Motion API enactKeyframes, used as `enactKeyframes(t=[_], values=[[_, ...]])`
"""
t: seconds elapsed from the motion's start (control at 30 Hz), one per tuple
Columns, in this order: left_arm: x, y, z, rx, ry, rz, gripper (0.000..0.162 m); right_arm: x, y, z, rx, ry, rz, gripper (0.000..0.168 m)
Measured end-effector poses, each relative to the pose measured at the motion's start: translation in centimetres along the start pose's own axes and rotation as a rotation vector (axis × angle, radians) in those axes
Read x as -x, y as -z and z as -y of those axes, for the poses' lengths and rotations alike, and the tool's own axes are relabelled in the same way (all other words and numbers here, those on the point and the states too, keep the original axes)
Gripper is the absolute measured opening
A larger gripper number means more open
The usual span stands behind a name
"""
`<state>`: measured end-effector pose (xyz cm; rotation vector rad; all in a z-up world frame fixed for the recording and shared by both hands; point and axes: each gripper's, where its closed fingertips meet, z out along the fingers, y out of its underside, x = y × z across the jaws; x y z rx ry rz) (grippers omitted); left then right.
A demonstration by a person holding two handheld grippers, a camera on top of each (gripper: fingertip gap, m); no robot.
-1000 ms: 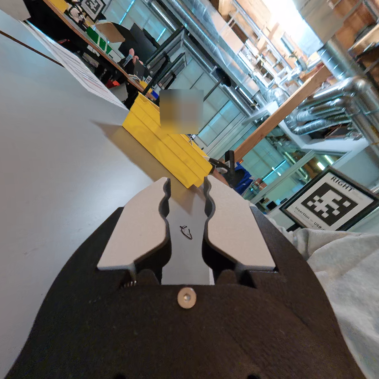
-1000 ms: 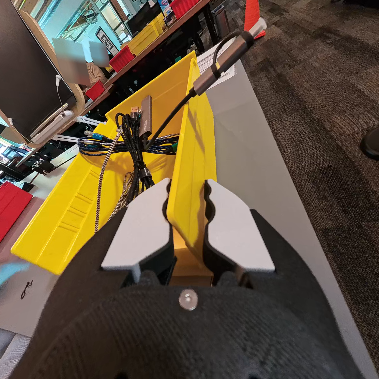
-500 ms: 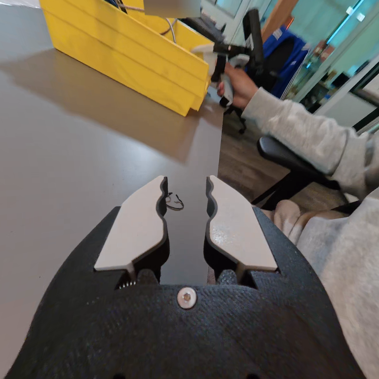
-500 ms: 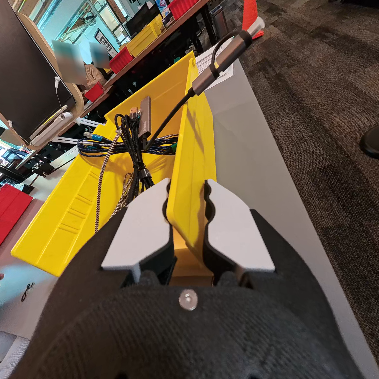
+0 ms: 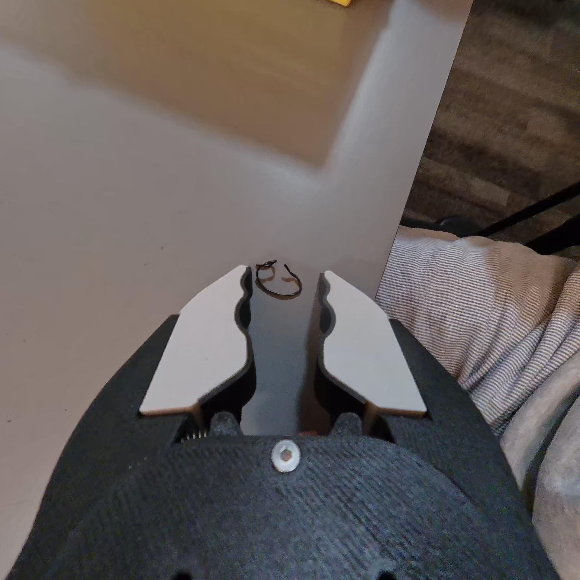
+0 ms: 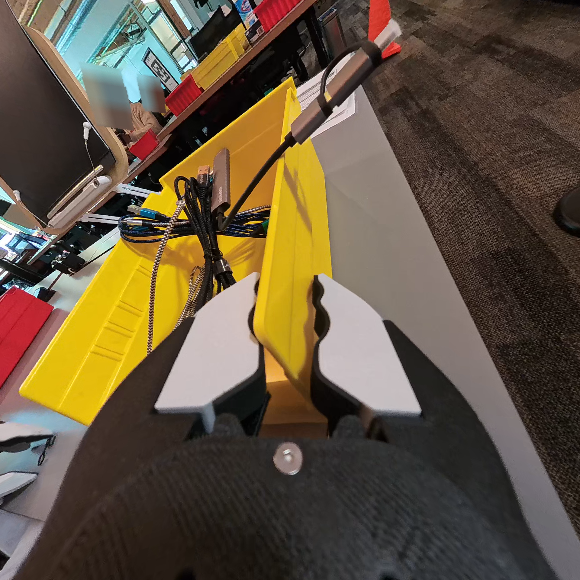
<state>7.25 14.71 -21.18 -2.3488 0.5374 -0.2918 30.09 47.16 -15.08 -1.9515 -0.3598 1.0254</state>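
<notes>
My left gripper point(image 5: 284, 270) is open and points down at the grey table point(image 5: 125, 251). A small black wire tie point(image 5: 279, 294) lies on the table just between its fingertips, near the table's right edge. My right gripper point(image 6: 285, 279) is shut on the near side wall of a yellow bin point(image 6: 125, 314), one finger inside and one outside. The bin holds a bundle of braided cables point(image 6: 204, 226) and a grey USB hub point(image 6: 221, 185). A grey adapter on a black lead point(image 6: 335, 94) sticks up over the bin's wall. The left gripper's white fingers point(image 6: 15, 439) show at the lower left of the right wrist view.
The table's edge runs close to the right of the bin, with dark carpet point(image 6: 486, 157) beyond. A person's striped clothing point(image 5: 470, 298) is beside the table edge. A red bin point(image 6: 18, 329) lies left of the yellow one. A paper sheet point(image 6: 345, 103) lies behind the bin. Spacing between my two grippers at the tips: around 40 cm.
My left gripper has tipped down toward the table and closed in on the black wire tie, which now sits between its fingertips. The right gripper keeps its hold on the bin wall.
</notes>
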Motion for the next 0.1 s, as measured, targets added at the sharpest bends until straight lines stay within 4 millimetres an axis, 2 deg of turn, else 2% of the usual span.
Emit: enactKeyframes(t=[0.03,0.07,0.1], values=[[-0.10,0.01,-0.01,0.000,-0.005,-0.005,0.038,0.00,0.00,-0.01,0.000,-0.001,0.000,0.030],[-0.40,0.08,-0.04,-0.001,-0.008,-0.026,0.026,0.00,0.00,0.00,0.000,-0.002,0.000,0.030],[-0.70,0.12,-0.13,0.001,-0.004,-0.049,0.021,0.00,0.01,-0.01,-0.001,-0.003,-0.001,0.030]])
